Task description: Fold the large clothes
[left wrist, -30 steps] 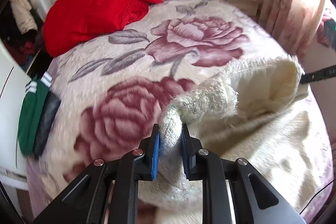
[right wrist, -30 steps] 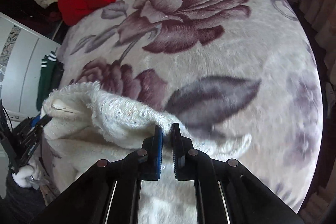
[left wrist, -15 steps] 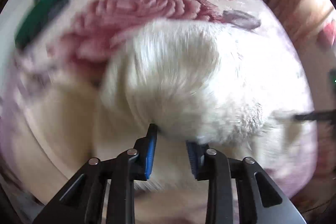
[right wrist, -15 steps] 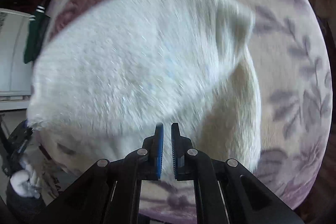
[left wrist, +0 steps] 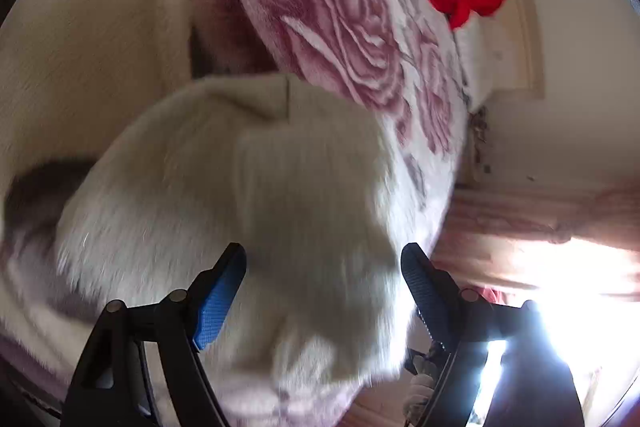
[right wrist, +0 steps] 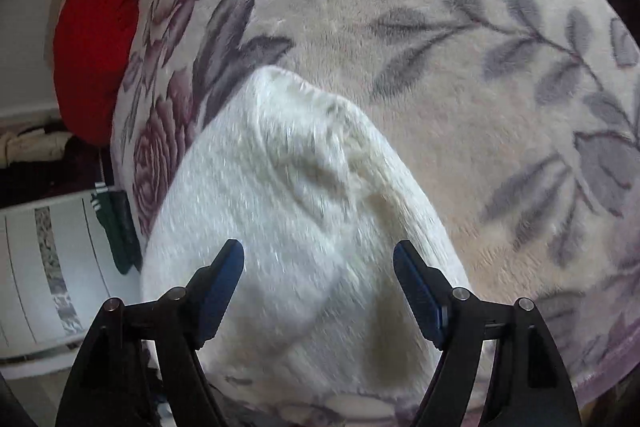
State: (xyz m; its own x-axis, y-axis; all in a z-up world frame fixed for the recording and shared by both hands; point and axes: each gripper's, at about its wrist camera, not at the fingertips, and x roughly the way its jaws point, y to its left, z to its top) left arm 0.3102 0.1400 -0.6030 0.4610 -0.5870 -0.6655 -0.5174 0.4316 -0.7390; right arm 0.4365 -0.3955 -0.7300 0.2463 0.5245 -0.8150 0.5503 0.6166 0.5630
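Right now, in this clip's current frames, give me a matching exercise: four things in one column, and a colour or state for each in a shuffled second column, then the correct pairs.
Things:
1. left gripper
2. fluffy garment
3. bundle near the headboard
4. bed blanket

Descriptions:
A. red
B. cream-white, lying folded over on the bed
C. jaws wide apart, holding nothing
D. pale with rose and grey leaf print

Pairs: 1-C, 2-B, 3-A, 4-D. The right gripper is also open above the garment.
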